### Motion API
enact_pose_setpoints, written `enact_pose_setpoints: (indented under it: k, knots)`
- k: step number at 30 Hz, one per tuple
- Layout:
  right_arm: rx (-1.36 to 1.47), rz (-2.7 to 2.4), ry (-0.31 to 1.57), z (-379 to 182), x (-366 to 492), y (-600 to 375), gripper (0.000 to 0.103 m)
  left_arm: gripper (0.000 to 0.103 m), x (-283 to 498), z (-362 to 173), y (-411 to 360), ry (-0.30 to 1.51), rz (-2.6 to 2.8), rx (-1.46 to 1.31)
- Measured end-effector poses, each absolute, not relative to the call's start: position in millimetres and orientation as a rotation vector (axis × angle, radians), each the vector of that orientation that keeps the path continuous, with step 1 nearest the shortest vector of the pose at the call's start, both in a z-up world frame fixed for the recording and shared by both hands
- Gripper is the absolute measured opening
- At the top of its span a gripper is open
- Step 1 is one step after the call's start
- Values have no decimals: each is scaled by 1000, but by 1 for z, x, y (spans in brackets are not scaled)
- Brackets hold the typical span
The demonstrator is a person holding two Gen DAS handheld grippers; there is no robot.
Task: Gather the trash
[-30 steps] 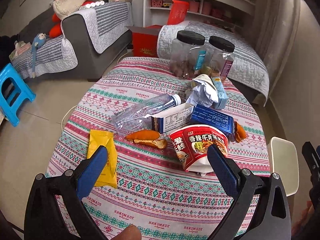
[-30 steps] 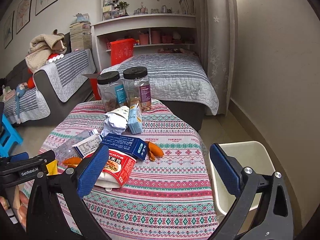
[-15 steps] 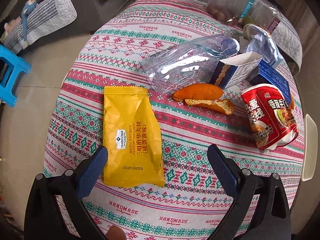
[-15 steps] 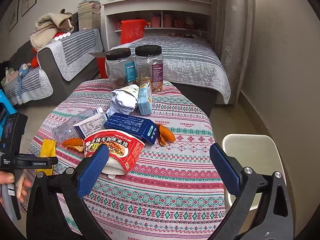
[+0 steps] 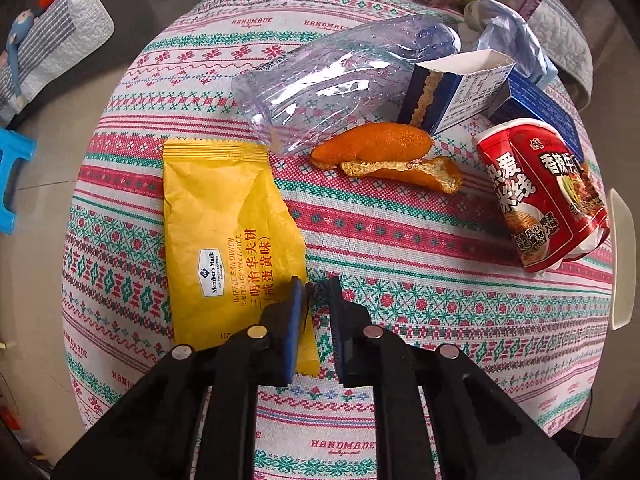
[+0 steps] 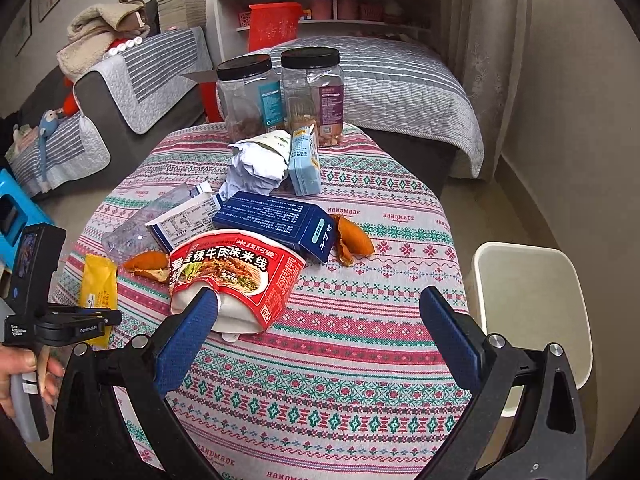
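Clearly the left tool [image 5: 314, 292] is nearly shut, its two blue pads drawn close together over the right-hand edge of the yellow wafer packet [image 5: 230, 236]; whether the thin film is actually pinched between them I cannot tell, since a narrow gap shows. The packet lies flat on the counter [image 5: 420, 264], at about ten o'clock from the tool tips, its crimped top seam pointing to twelve. It looks light, soft and crinkly, probably slick foil, so it should weigh next to nothing but may slide or slip out of a shallow bite. A hold on a side edge or a crimped seam seems best, where the film is doubled and stiffer.

At one o'clock from the packet lie the orange peel [image 5: 384, 156], curled and limp, and the crushed clear bottle [image 5: 336, 80], light, springy and smooth. At three o'clock the red noodle cup [image 5: 540, 196] lies tipped on its side, thin-walled and easy to dent; its rim would be the natural grip.

The right tool [image 6: 320, 320] hangs wide open with nothing in it, the cup just beyond its left pad. The white bin [image 6: 532, 320] stands beside the counter at three o'clock in the right view, apparently the destination.
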State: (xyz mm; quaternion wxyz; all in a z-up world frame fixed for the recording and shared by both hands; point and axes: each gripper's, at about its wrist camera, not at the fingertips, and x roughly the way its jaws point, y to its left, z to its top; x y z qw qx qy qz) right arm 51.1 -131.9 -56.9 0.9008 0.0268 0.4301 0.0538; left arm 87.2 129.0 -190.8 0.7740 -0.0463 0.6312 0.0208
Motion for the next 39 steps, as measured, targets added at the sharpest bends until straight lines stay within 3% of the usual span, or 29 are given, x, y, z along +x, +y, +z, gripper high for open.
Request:
enact_pose_setpoints:
  k: [3,15,24,25,27,28,31,34,37,39]
  knots:
    - [66,131,931,-63,56,-130,96,1,81,-179,132,1356,18,-119]
    - [150,163,1039,-85,74,-132,96,0,58,-104,94,1186,-120,-95]
    - [418,255,1211,-120,104,-127,96,2,65,-118,98,1190,-128,-158]
    - [431,248,1212,-121,105,-128,96,6,66,-124,107,1210,-102,-198]
    - [439,237,1207,-119,106,-128,96,24,68,-136,121,1239,-54,-276]
    - [441,234,1206,-118,106,-128,96,43,70,-142,123,1252,-39,-299]
    - [435,232,1203,-117,105,-128,96,49,78,-156,122,1275,-19,-359]
    - [412,225,1199,-117,105,-131,96,69,87,-168,120,1284,75,-371]
    - [403,210,1200,-119,105,-138,96,73,93,-179,122,1299,188,-355]
    - [409,208,1207,-122,107,-143,96,81,97,-184,123,1313,206,-385]
